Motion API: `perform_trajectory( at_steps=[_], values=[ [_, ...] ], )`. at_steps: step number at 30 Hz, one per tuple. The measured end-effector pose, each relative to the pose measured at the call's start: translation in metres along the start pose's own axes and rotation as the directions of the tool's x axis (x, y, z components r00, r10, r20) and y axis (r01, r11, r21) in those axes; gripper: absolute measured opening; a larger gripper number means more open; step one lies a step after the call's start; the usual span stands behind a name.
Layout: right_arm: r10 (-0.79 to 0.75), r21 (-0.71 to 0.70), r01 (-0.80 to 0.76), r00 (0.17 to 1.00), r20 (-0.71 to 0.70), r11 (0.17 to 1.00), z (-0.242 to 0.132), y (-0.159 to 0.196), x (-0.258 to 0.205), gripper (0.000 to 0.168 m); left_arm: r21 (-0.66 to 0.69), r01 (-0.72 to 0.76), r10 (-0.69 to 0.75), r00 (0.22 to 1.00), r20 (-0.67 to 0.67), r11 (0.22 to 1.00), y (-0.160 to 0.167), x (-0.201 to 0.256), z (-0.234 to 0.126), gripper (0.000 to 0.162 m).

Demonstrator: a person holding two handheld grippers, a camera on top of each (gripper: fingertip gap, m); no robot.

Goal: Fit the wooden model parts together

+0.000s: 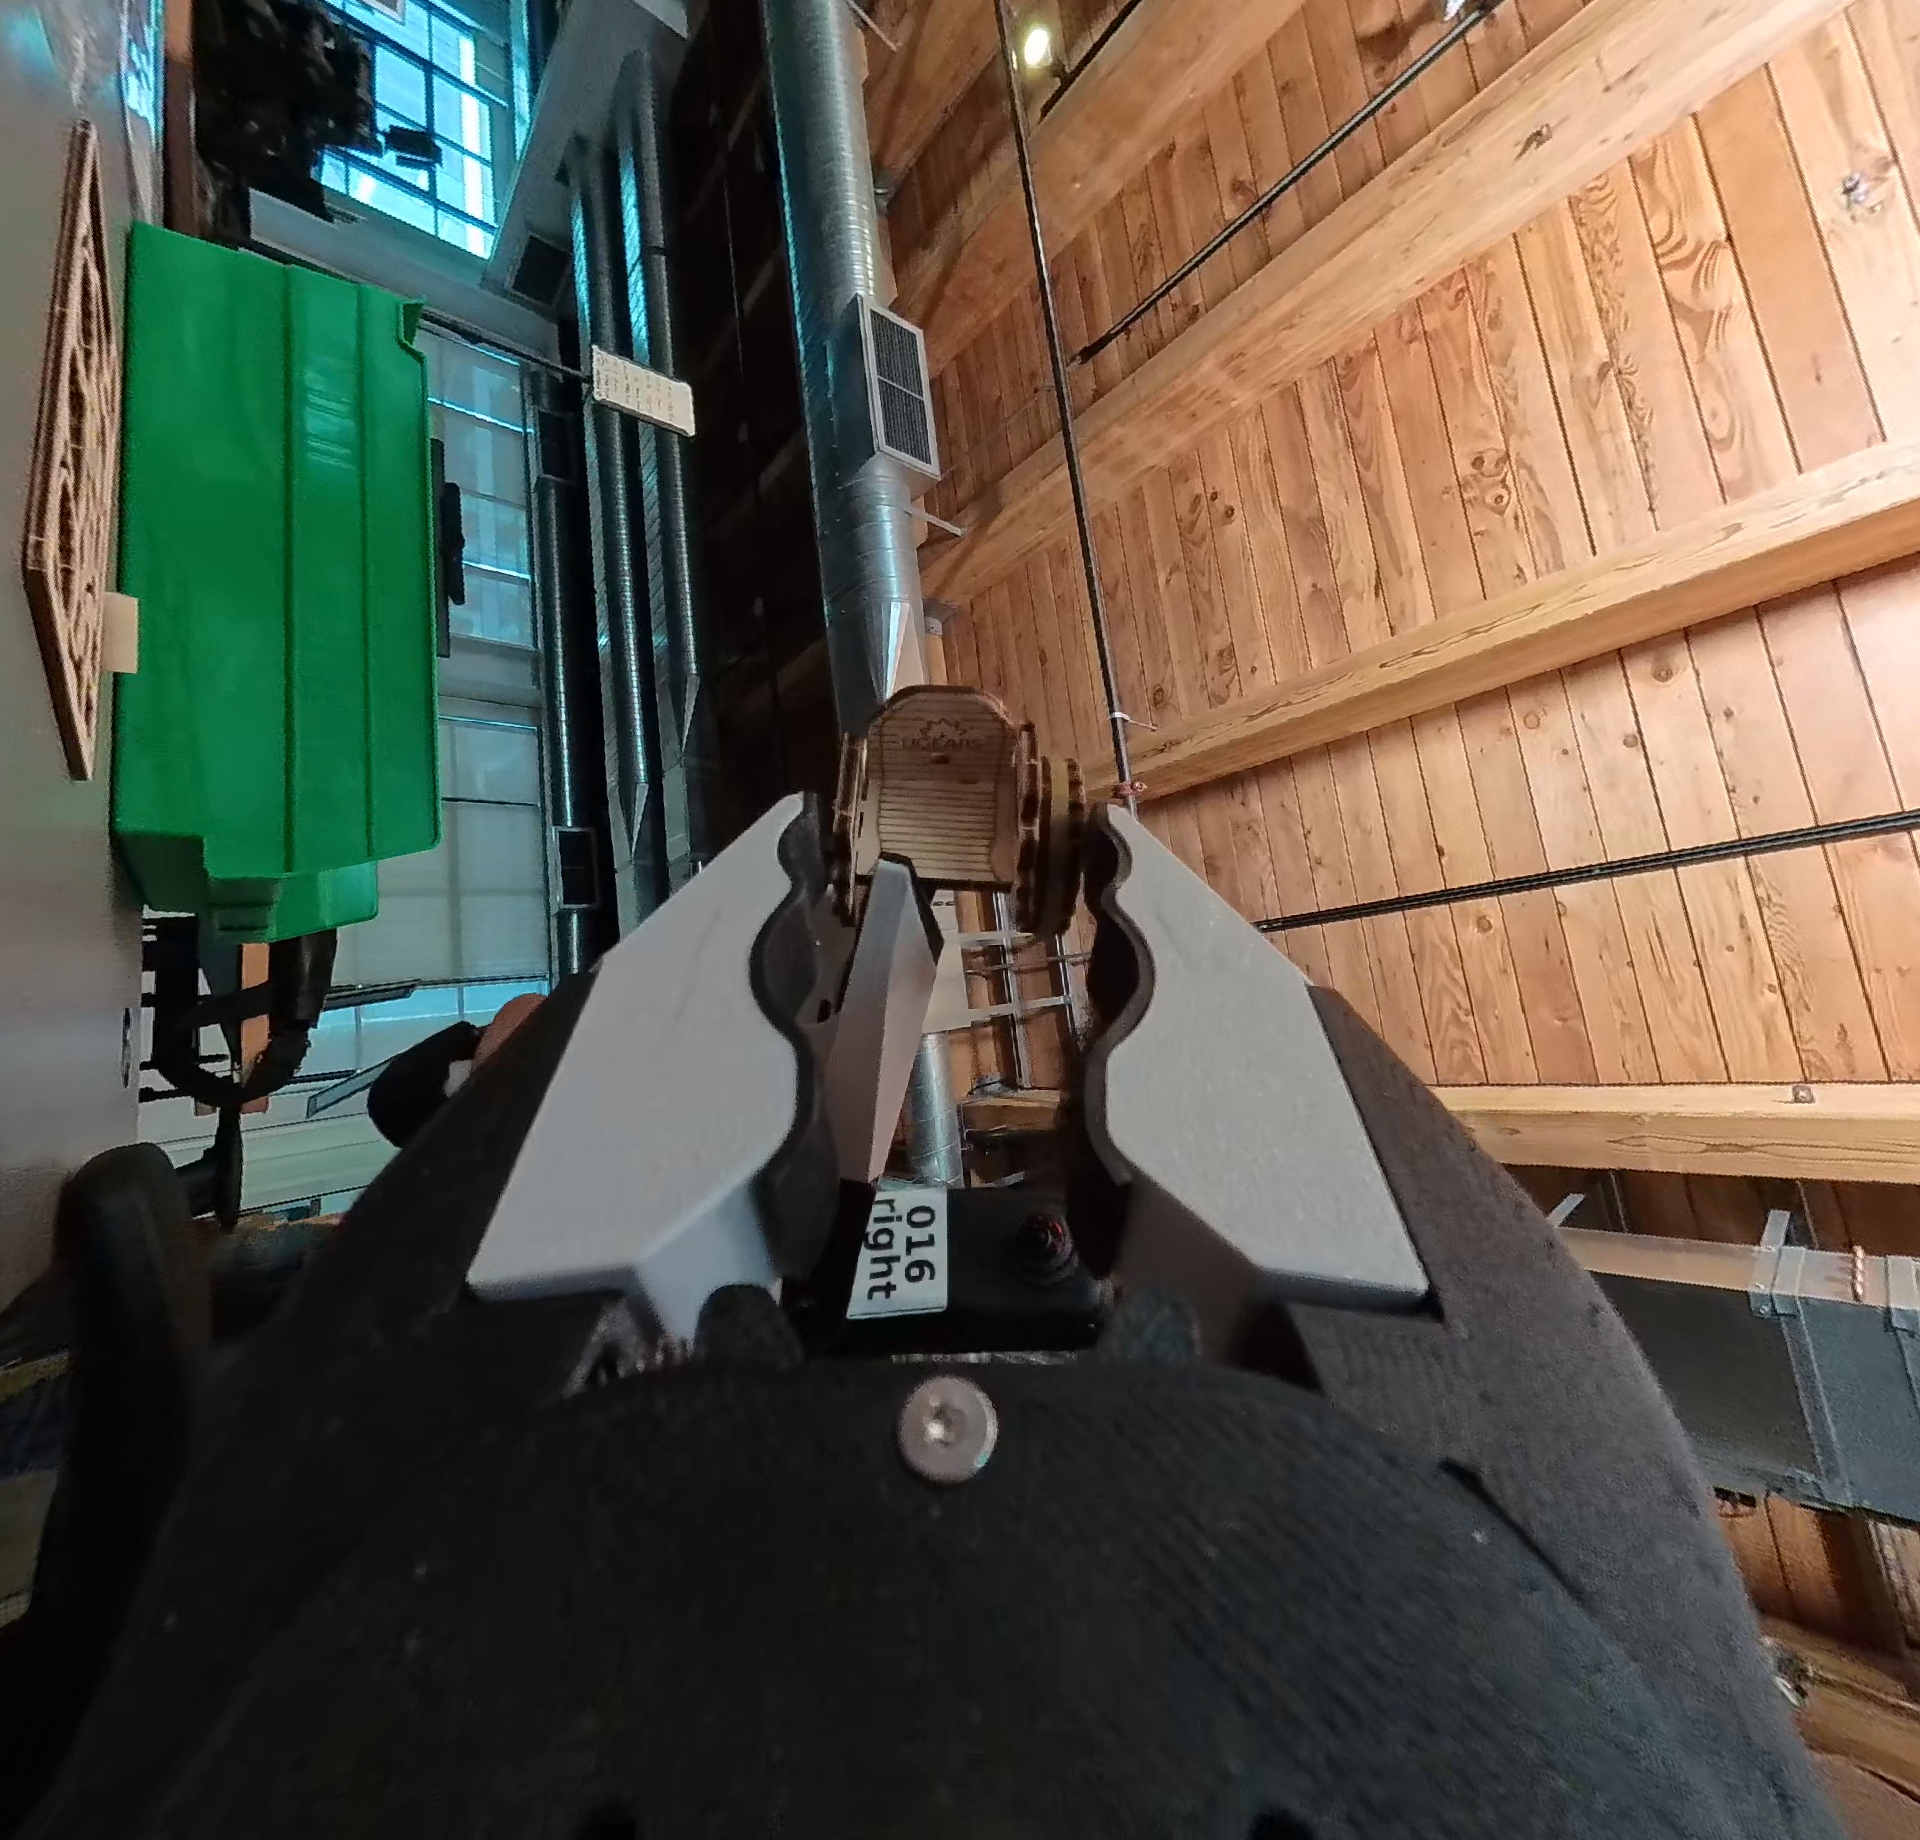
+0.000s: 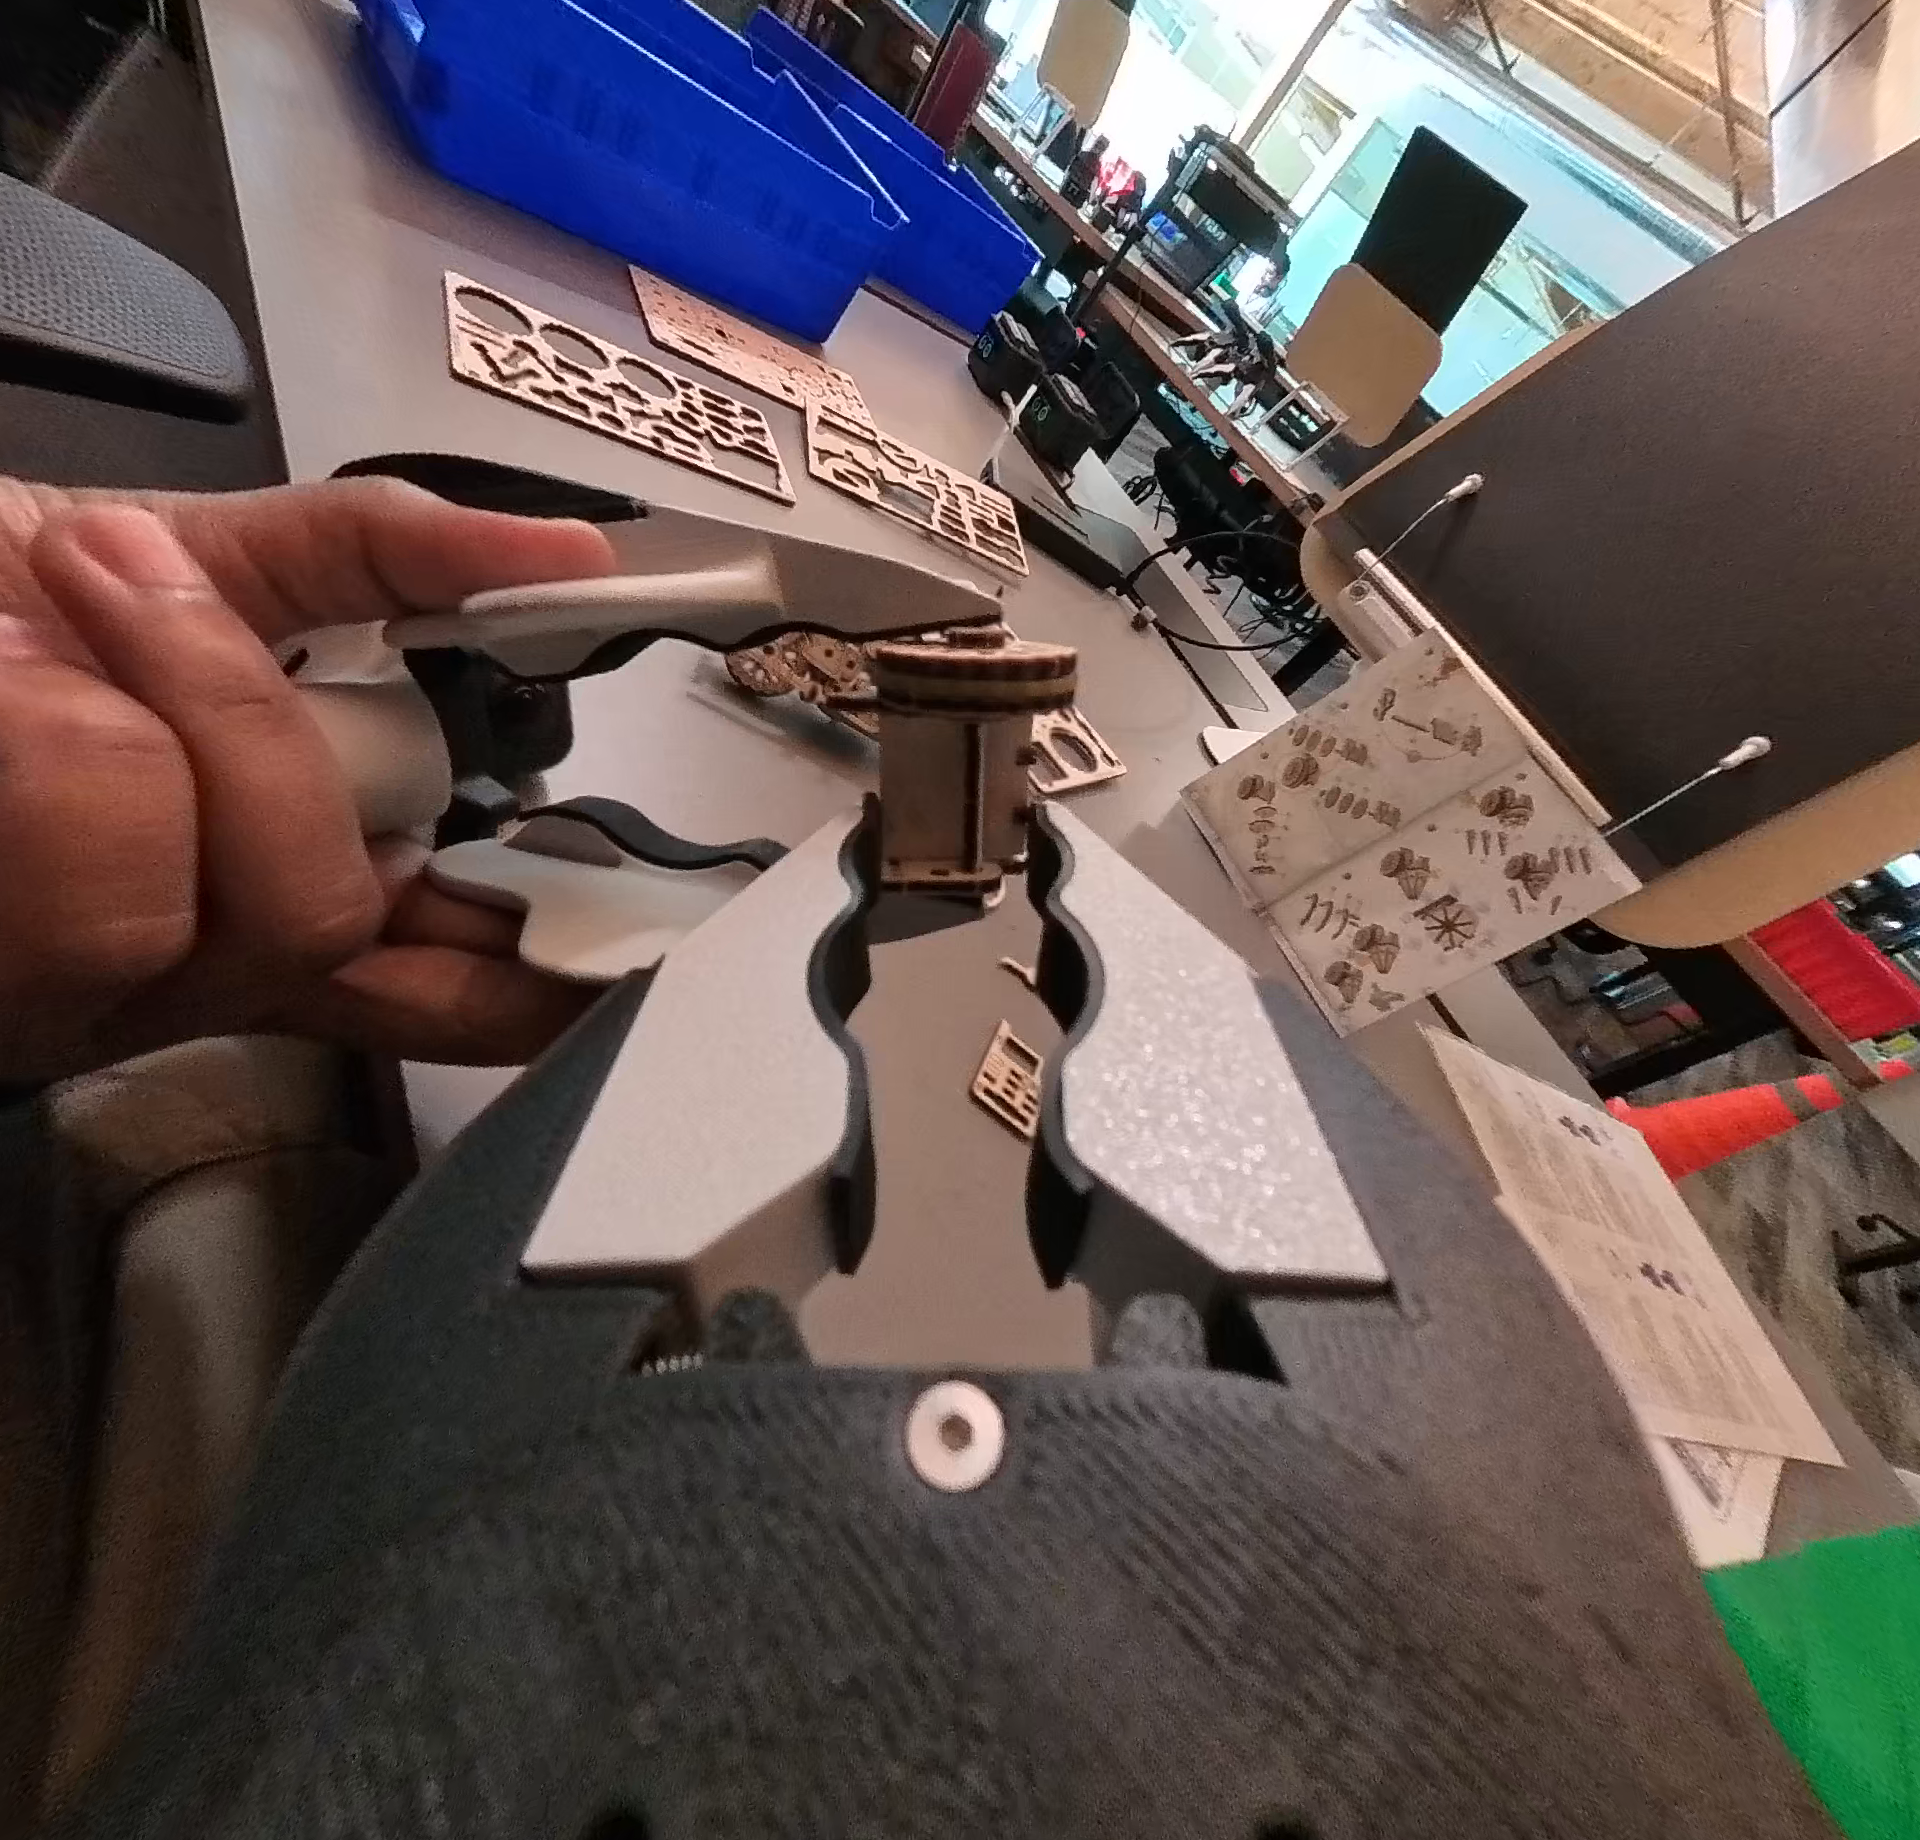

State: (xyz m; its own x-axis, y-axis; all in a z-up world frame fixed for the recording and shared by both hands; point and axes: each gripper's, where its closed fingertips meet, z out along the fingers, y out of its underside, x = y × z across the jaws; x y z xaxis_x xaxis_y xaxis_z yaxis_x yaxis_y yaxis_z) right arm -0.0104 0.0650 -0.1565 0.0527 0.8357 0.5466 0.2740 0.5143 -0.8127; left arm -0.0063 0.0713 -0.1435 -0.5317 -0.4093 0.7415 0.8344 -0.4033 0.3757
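A small wooden model [image 2: 951, 751], a body with toothed discs at its ends, is held up above the table. My right gripper [image 2: 948, 824] is shut on its body from below. My left gripper [image 2: 883, 730] comes in from the left in a person's hand [image 2: 156, 730], with one finger above the top disc and one below. In the left wrist view my left gripper [image 1: 951, 834] closes on the model [image 1: 951, 803] across its two discs. One of my right gripper's fingers [image 1: 883, 1011] reaches up to it there.
On the grey table [image 2: 416, 284] lie laser-cut wooden part sheets [image 2: 613, 408], a small loose wooden piece [image 2: 1006, 1063], an instruction sheet [image 2: 1403, 834] and papers [image 2: 1621, 1260]. Blue bins [image 2: 623, 128] stand at the back. A green bin [image 1: 270, 564] stands beside another part sheet [image 1: 73, 440]. My left and right fingertips are right by each other.
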Motion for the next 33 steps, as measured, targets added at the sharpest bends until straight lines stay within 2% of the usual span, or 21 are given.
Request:
perform_trajectory(
  at_steps=[9,16,22,27,33],
  values=[
    [0.008,-0.015,-0.008,1.000,0.006,1.000,0.0004,0.0023,-0.0012,0.026,0.006,-0.010,0.010,1.000,0.008,1.000,-0.0005,-0.0009,-0.0009,0.047],
    [0.059,0.026,-0.059,0.998,0.009,0.998,-0.0012,-0.0005,-0.0005,0.027,-0.002,0.000,0.000,1.000,0.006,1.000,0.0014,-0.0008,-0.0006,0.046],
    [0.042,0.054,-0.042,0.999,-0.009,0.998,-0.0037,-0.0046,0.0022,0.035,-0.012,-0.004,0.004,1.000,0.020,1.000,0.0032,-0.0037,-0.0009,0.047],
    [0.001,0.061,-0.001,1.000,-0.009,0.998,-0.0051,-0.0055,0.0001,0.029,-0.032,0.009,-0.008,1.000,0.026,0.999,0.0076,-0.0062,0.0002,0.047],
    [0.006,0.062,-0.006,1.000,-0.004,0.998,-0.0060,-0.0056,0.0002,0.028,-0.037,0.013,-0.012,1.000,0.023,0.999,0.0085,-0.0061,0.0005,0.047]
  ],
)
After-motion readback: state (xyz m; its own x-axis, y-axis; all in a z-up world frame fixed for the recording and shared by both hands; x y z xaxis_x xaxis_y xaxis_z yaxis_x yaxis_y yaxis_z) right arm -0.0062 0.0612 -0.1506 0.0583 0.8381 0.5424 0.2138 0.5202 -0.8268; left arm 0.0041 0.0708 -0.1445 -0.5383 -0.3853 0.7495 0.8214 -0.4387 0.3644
